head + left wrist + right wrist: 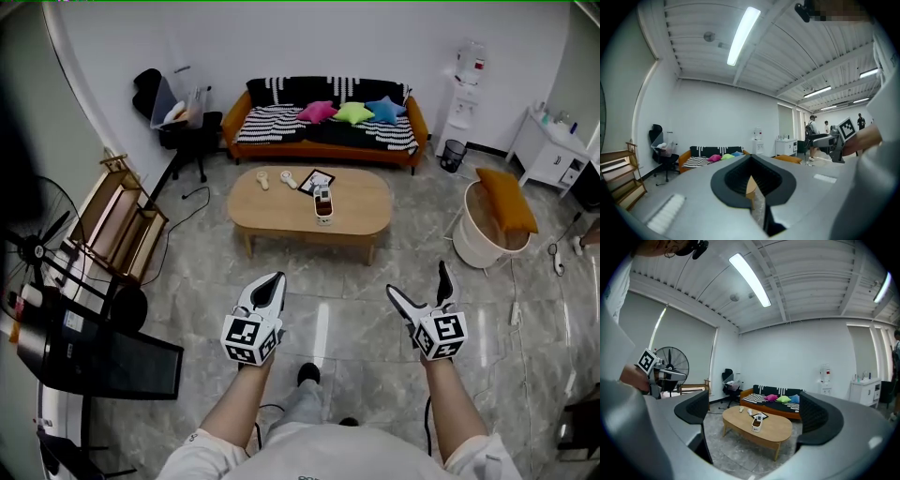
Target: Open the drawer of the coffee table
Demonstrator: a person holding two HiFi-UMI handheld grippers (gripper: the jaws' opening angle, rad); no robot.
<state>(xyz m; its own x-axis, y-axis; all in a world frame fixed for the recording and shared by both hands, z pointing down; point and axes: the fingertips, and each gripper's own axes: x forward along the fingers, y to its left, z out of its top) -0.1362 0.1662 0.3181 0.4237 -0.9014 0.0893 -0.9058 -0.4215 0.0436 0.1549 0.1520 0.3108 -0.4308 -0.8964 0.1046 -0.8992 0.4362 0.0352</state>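
Note:
The oval wooden coffee table (pixel 281 211) stands on the marble floor in front of me, well beyond both grippers. I cannot make out a drawer along its near side (pixel 305 239). On top sit a white caddy (pixel 323 204), a dark tablet (pixel 316 180) and two small pale items. My left gripper (pixel 274 279) is held low, its jaws shut together with nothing in them; in its own view only a sliver of the table (pixel 750 186) shows between them. My right gripper (pixel 417 279) is open and empty, framing the table (pixel 757 425) from a distance.
An orange sofa (pixel 323 131) with striped throws and coloured cushions stands behind the table. A white tub (pixel 483 239) with an orange cushion sits right of it. At left stand a wooden rack (pixel 117 225), a fan (pixel 33 248) and an office chair (pixel 178 117).

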